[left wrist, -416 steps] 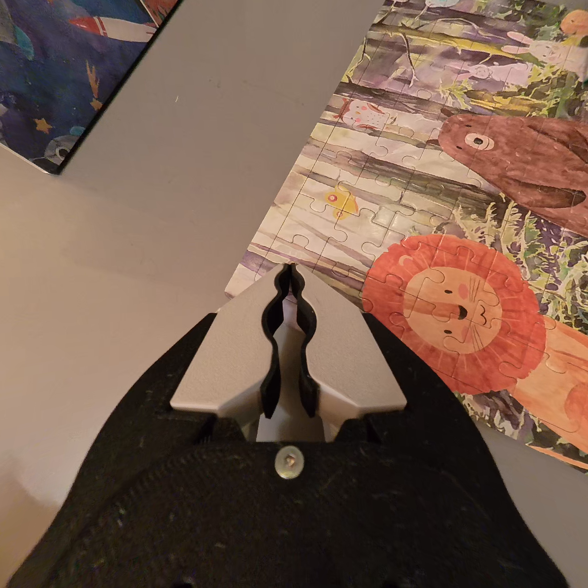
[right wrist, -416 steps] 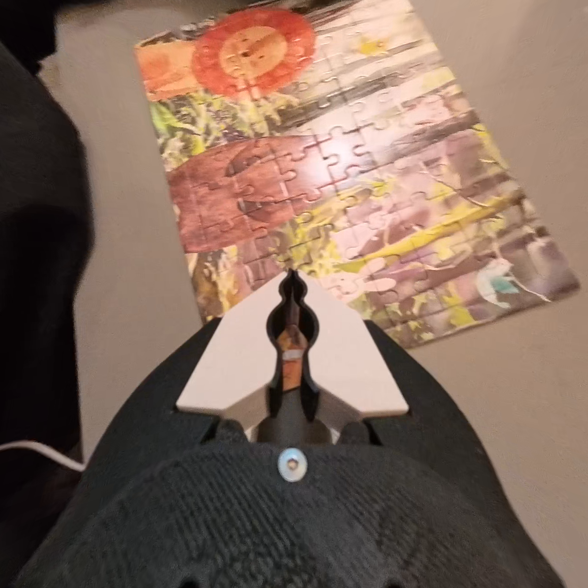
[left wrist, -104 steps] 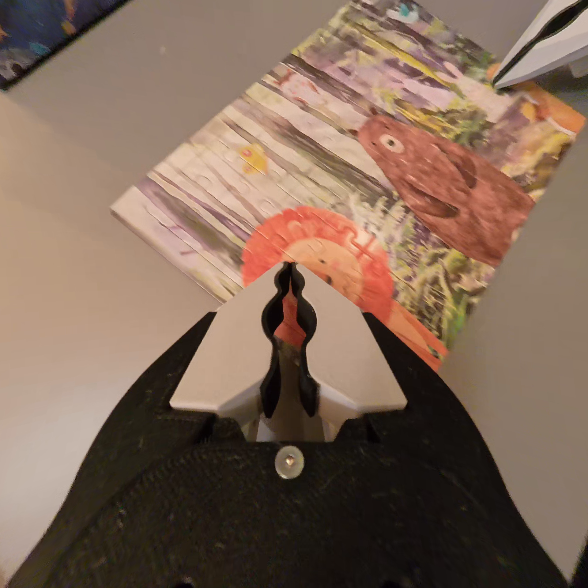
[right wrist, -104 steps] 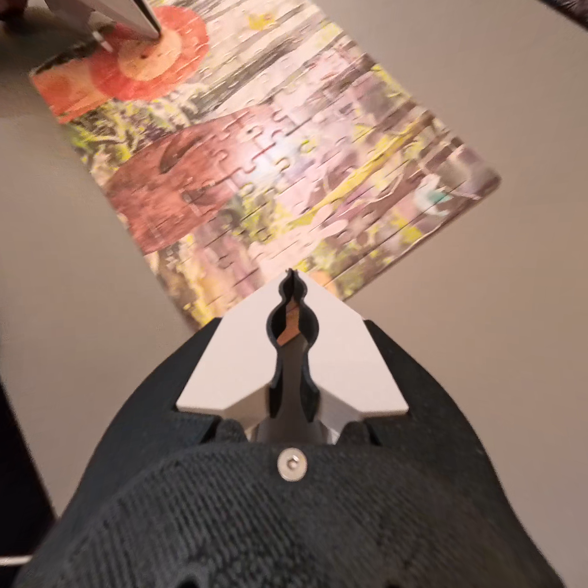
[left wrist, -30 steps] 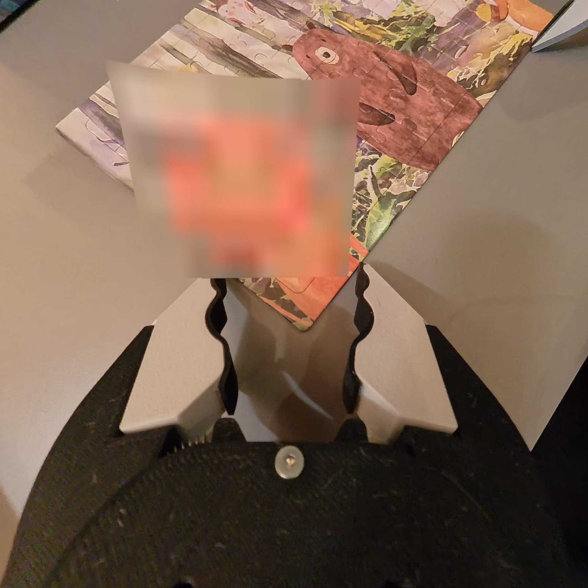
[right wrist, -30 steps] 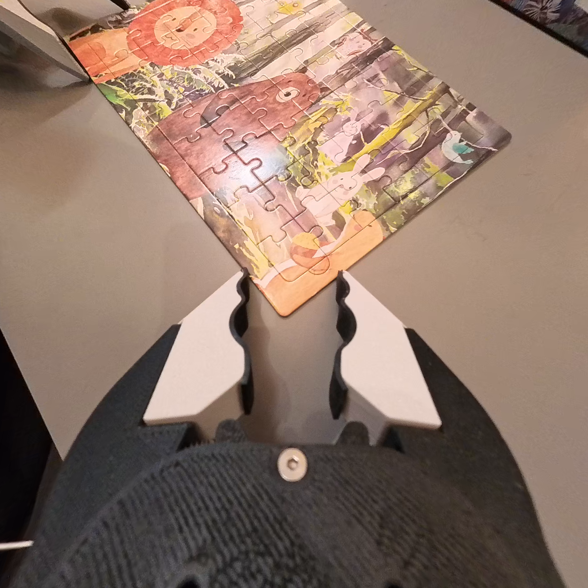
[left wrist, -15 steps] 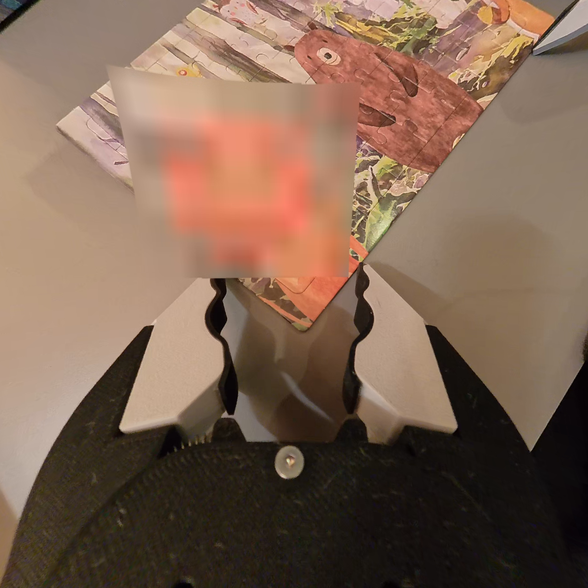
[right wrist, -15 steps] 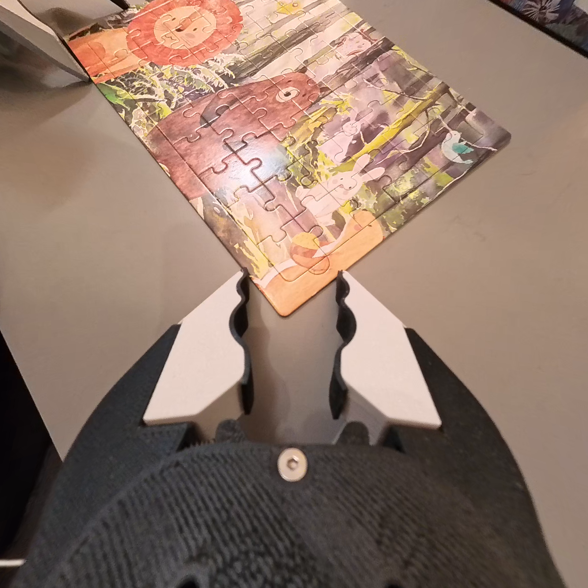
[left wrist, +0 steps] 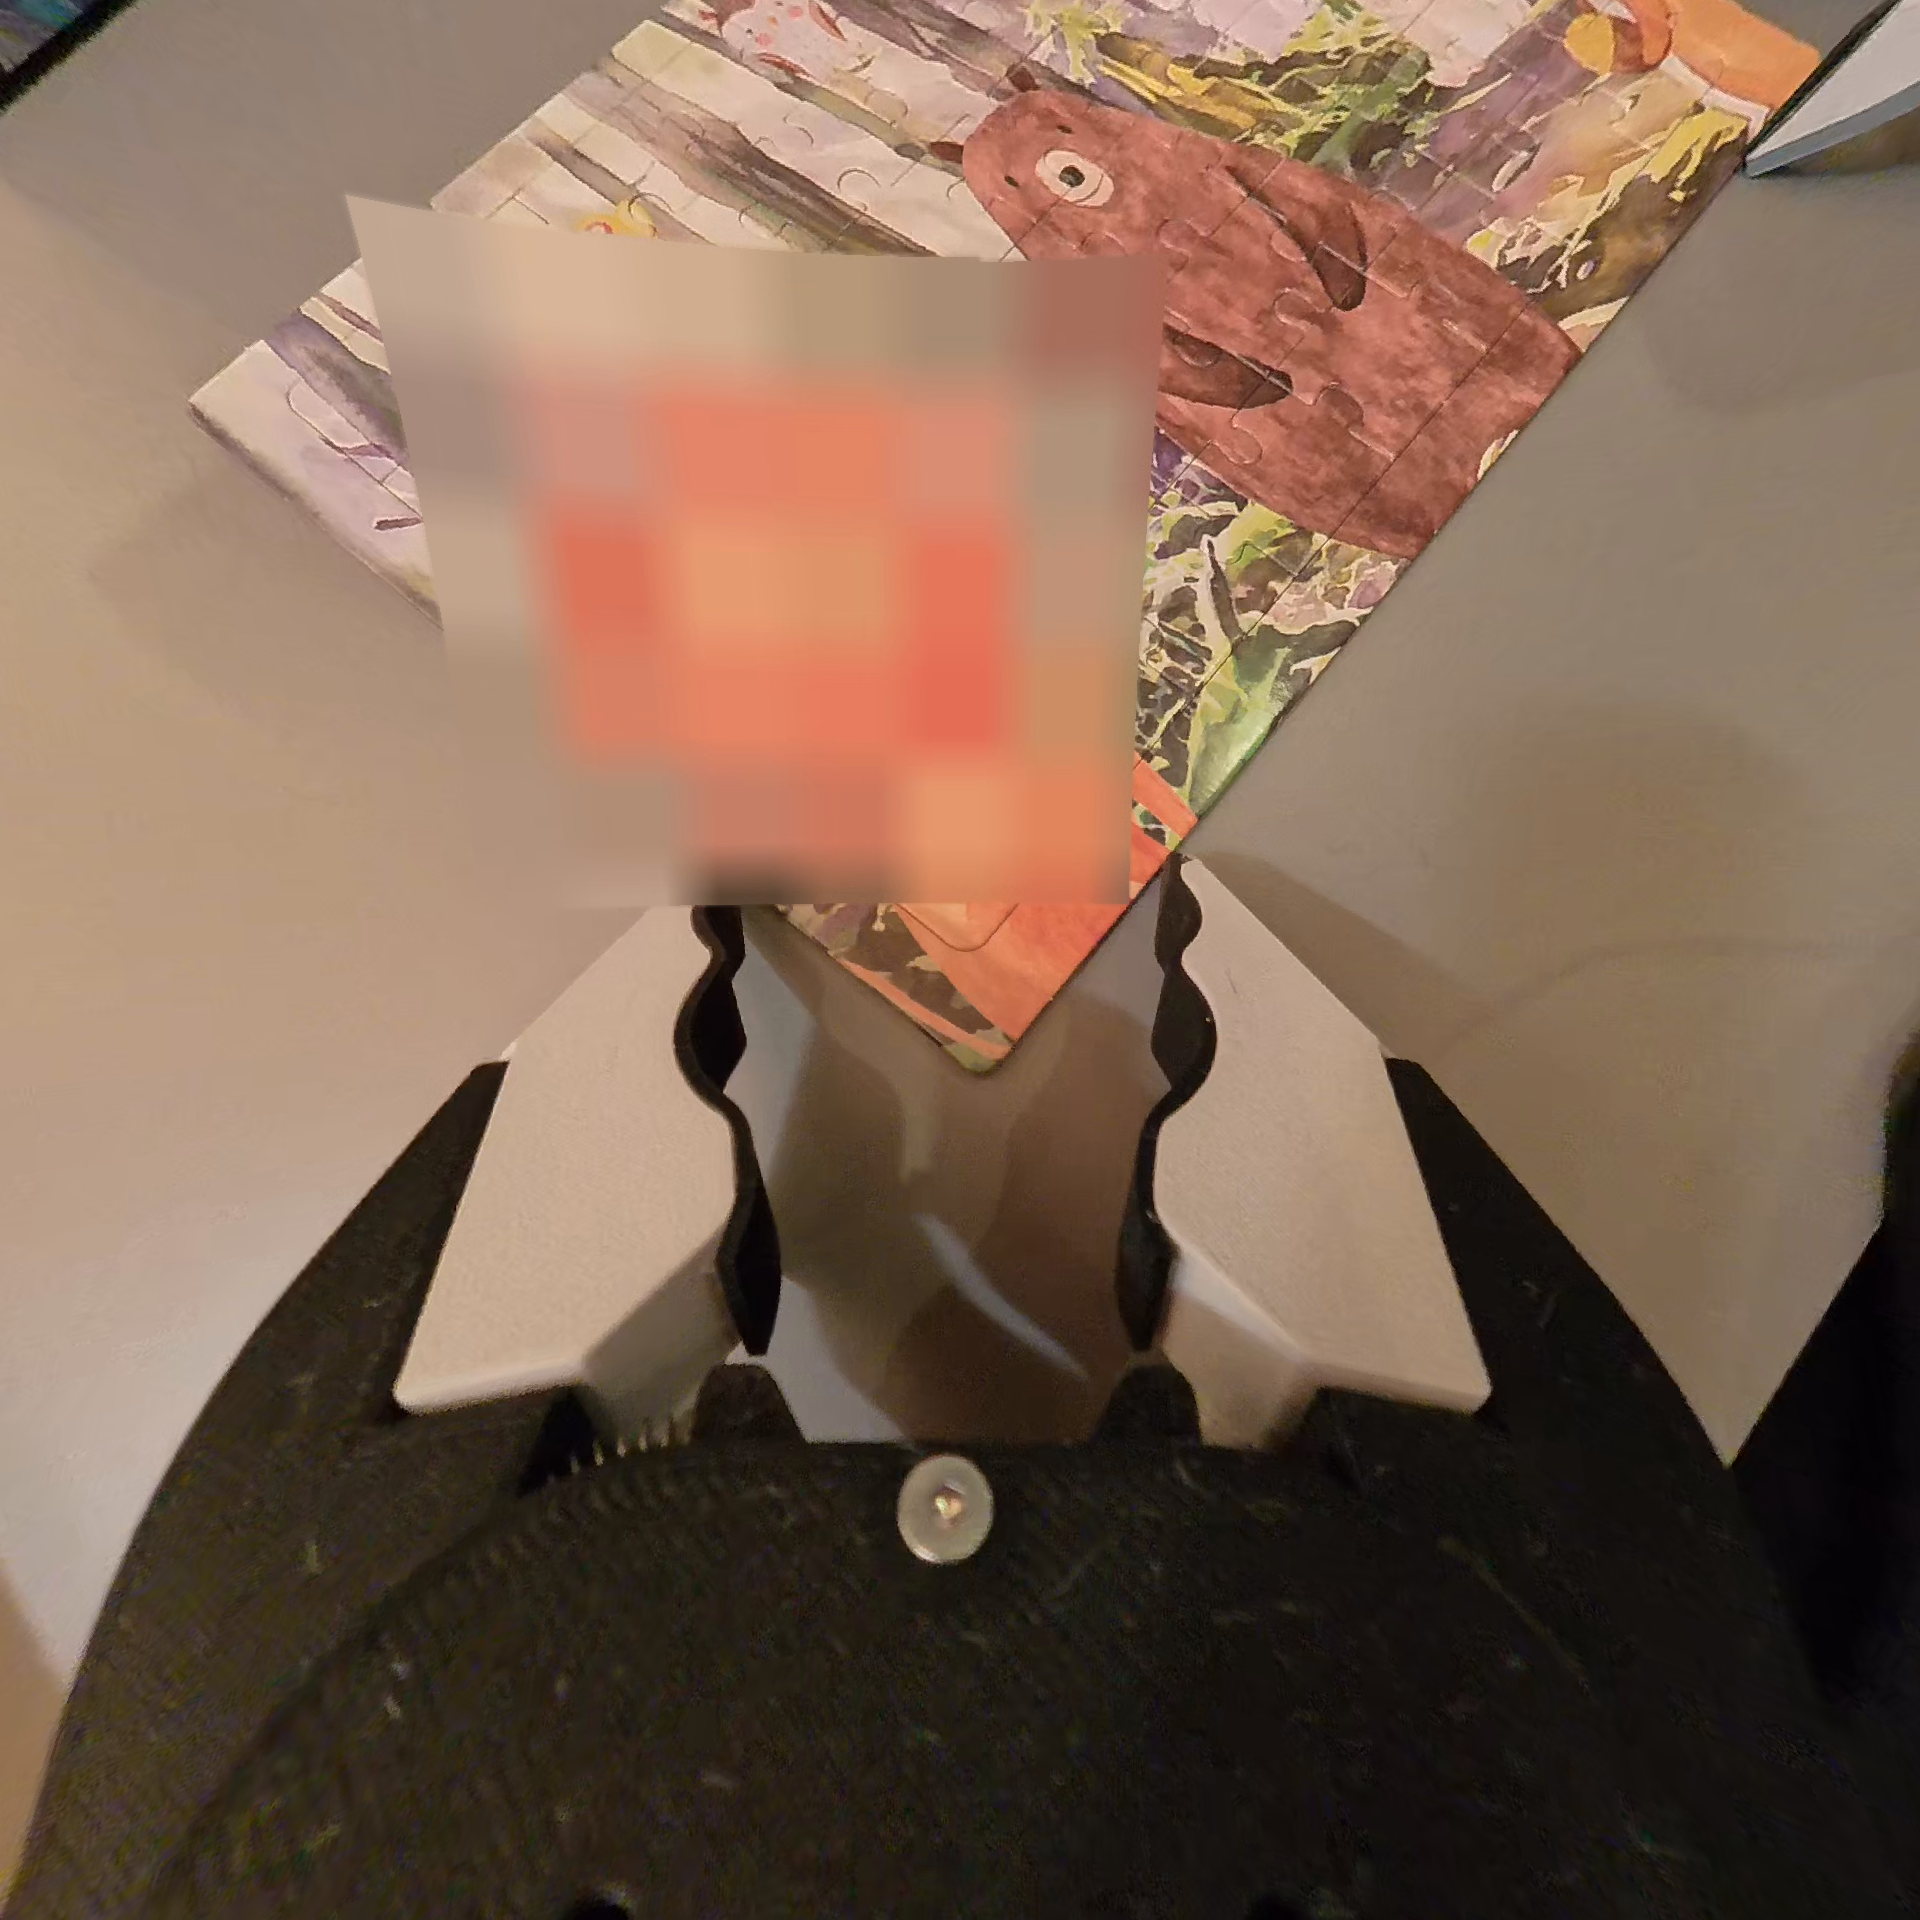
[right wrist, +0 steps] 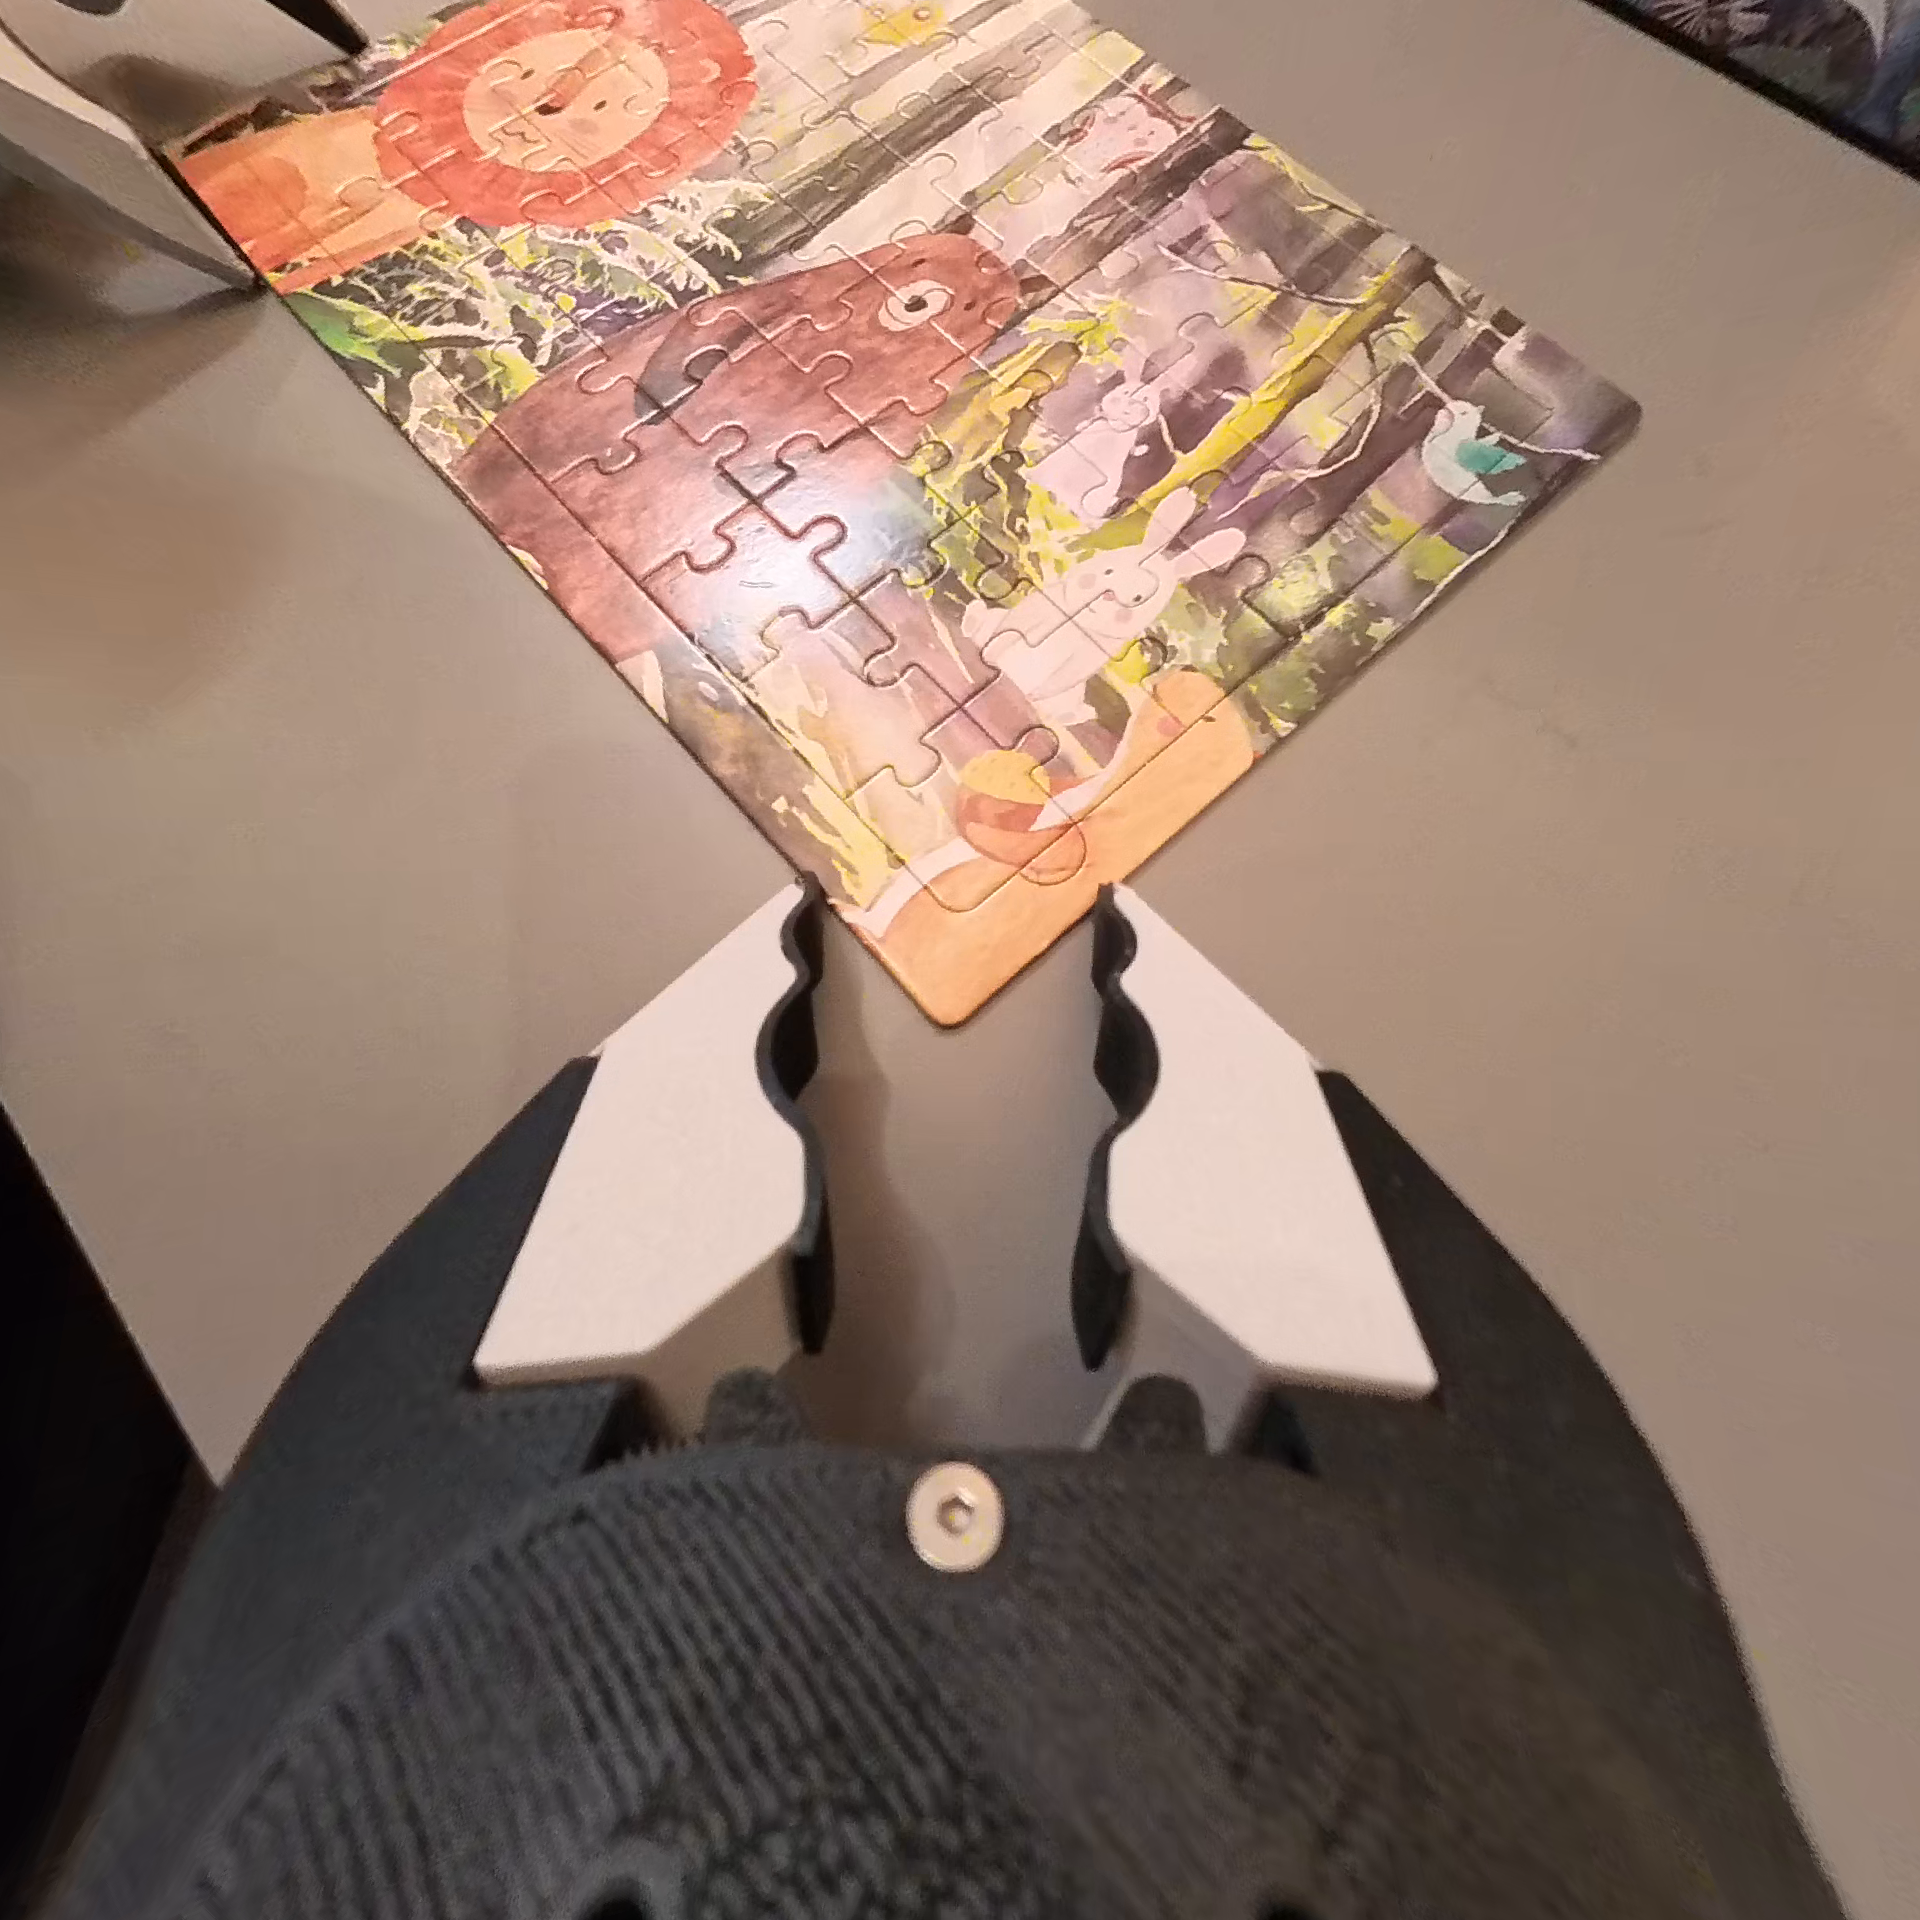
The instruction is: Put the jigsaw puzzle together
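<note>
The puzzle (right wrist: 935, 416) lies flat on the grey table (right wrist: 312, 675), every piece in view seated, with an orange lion at one end, a brown bear in the middle and a white rabbit and a small bird toward the other end. The right gripper (right wrist: 951, 904) stands wide – its two fingers (right wrist: 707, 1122) straddle the puzzle's near orange corner, which pokes into the gap between them without being pinched; whether the tips touch the edges cannot be told. The left gripper (left wrist: 940, 914) is likewise spread wide around the opposite near corner, orange and green, and holds nothing. In the left wrist view a blurred patch covers the lion's part of the picture. Each view catches the other gripper far off: a grey finger at the far right edge in the left view, and one at the far left beside the lion end in the right view. A dark, blue-patterned board (right wrist: 1787, 73) lies at the far right corner of the table, well apart from the puzzle – only its edge shows
</note>
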